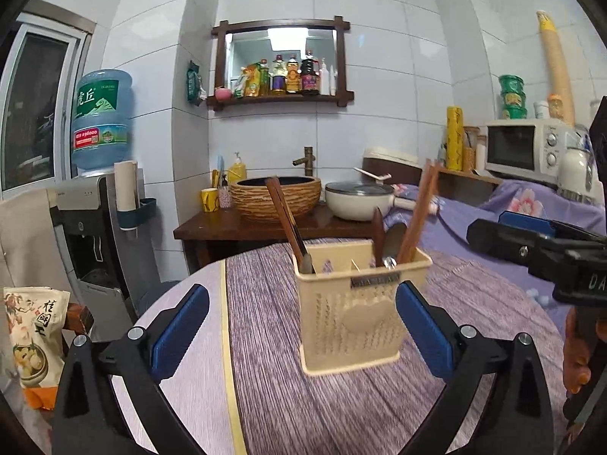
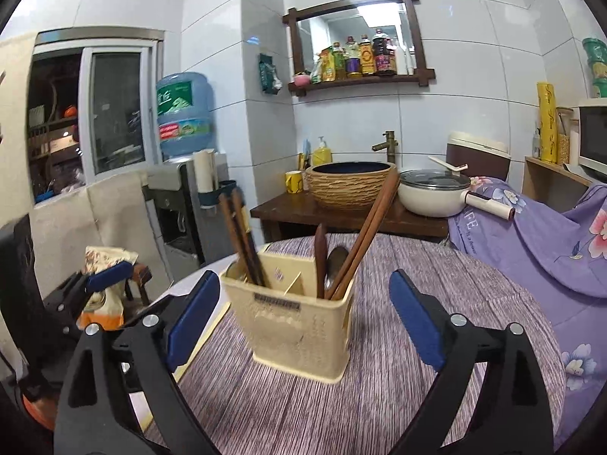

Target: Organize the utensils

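A cream plastic utensil holder (image 1: 351, 314) stands upright on the round table's purple striped mat (image 1: 303, 398); it also shows in the right wrist view (image 2: 292, 326). It holds dark chopsticks (image 1: 286, 223) in its left compartment, and brown chopsticks (image 1: 419, 208), a wooden spoon (image 1: 378, 233) and a metal spoon (image 1: 392, 240) in its right. My left gripper (image 1: 303, 326) is open, its fingers either side of the holder and a little short of it. My right gripper (image 2: 305, 314) is open and empty in front of the holder; it shows at the right in the left wrist view (image 1: 531, 242).
A snack bag (image 1: 34, 341) sits on a stool left of the table. Behind are a water dispenser (image 1: 95, 204), a wooden counter with a woven basin (image 1: 277, 195) and a white pot (image 1: 360, 199), and a purple floral cloth (image 2: 531, 235) at right.
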